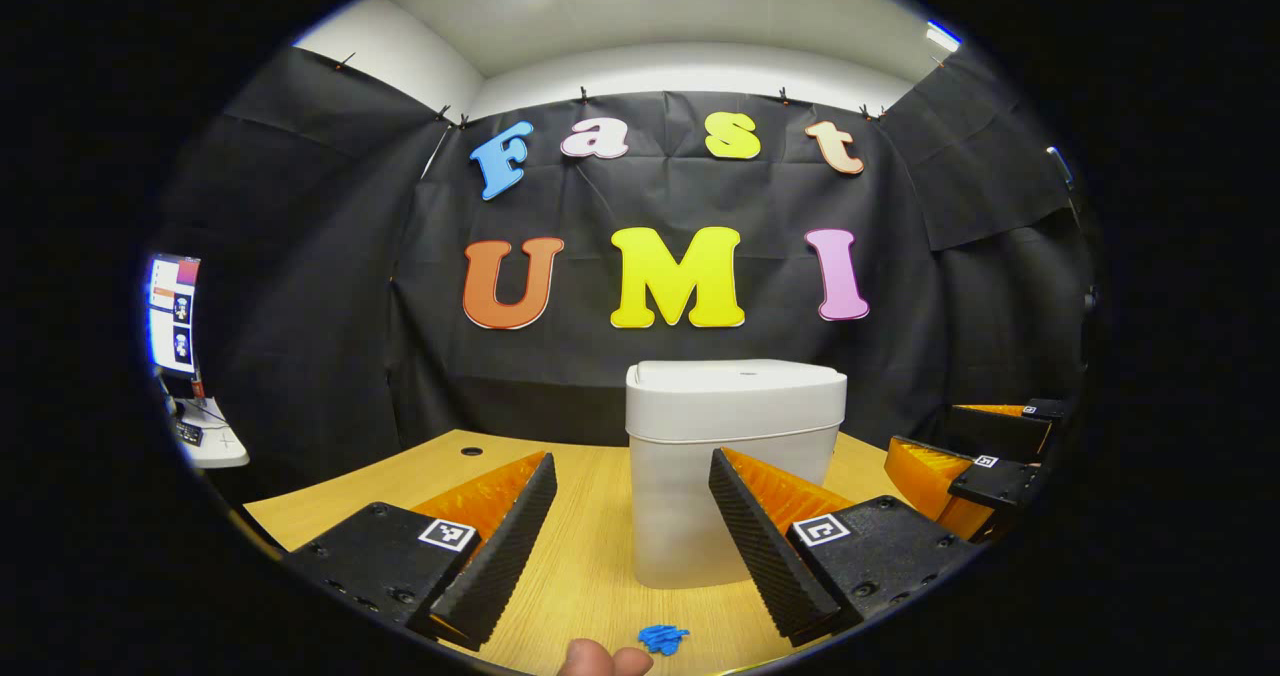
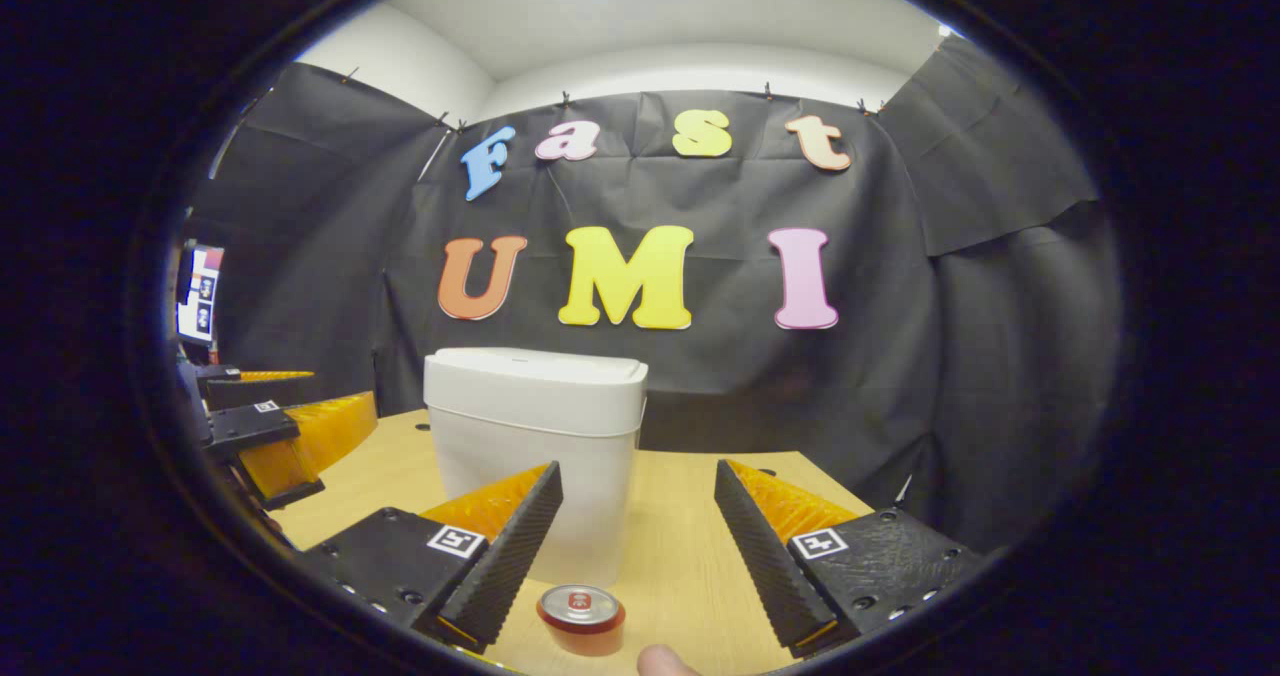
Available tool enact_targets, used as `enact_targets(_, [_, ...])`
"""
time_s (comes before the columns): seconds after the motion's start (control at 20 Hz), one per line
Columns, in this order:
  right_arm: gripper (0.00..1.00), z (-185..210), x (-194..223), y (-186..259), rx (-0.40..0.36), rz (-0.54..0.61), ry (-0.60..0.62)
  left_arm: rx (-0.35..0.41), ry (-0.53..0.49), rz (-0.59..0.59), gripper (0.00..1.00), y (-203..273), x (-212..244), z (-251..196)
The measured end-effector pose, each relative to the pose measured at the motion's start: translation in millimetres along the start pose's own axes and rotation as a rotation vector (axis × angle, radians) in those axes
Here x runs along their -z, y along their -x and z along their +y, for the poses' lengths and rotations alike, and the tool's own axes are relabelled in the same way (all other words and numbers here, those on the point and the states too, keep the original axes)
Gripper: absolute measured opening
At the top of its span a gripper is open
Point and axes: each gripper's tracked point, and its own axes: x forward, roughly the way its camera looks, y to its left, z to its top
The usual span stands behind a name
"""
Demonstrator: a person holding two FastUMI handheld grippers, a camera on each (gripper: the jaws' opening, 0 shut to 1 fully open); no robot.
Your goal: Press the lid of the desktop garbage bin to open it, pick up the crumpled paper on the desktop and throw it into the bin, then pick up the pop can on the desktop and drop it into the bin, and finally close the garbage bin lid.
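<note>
A white desktop bin (image 1: pixel 700 496) stands on the wooden table with its lid (image 1: pixel 735 380) down. My left gripper (image 1: pixel 632 461) is open just in front of it, nothing between its fingers. A small blue crumpled paper (image 1: pixel 662 638) lies on the table below and near that gripper. In the right gripper view the bin (image 2: pixel 590 496) sits left of centre, lid (image 2: pixel 535 374) down. A red pop can (image 2: pixel 581 616) stands upright close under my open right gripper (image 2: pixel 638 471). Each gripper also appears at the side of the other's view: right gripper (image 1: pixel 985 471), left gripper (image 2: pixel 285 426).
The wooden table (image 1: pixel 570 576) runs back to the black cloth wall and has a small round hole (image 1: pixel 471 451) at its far left. A monitor (image 1: pixel 172 311) and a white side stand (image 1: pixel 212 446) sit beyond the left edge. A person's fingertip (image 1: pixel 600 661) shows at the bottom.
</note>
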Motion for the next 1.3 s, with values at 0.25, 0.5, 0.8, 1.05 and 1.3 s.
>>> enact_targets(0.25, [0.97, 4, 0, -3, 0.012, 0.000, -0.017, 0.003, 0.002, -0.007, 0.99, 0, 1, 6])
enact_targets(0.5, [0.97, 11, 9, -3, 0.002, 0.034, 0.003, 0.019, 0.010, -0.001, 0.99, 1, 3, 7])
enact_targets(0.8, [0.97, 6, -8, 1, 0.019, 0.043, -0.005, 0.064, 0.025, 0.024, 0.99, -4, 15, 1])
enact_targets(1.05, [0.95, 22, -32, -10, -0.017, 0.017, 0.005, 0.064, 0.032, 0.032, 0.99, -6, 17, 7])
enact_targets(1.3, [0.95, 40, -61, -29, -0.050, 0.016, 0.001, 0.049, 0.033, 0.031, 0.99, -1, 14, 16])
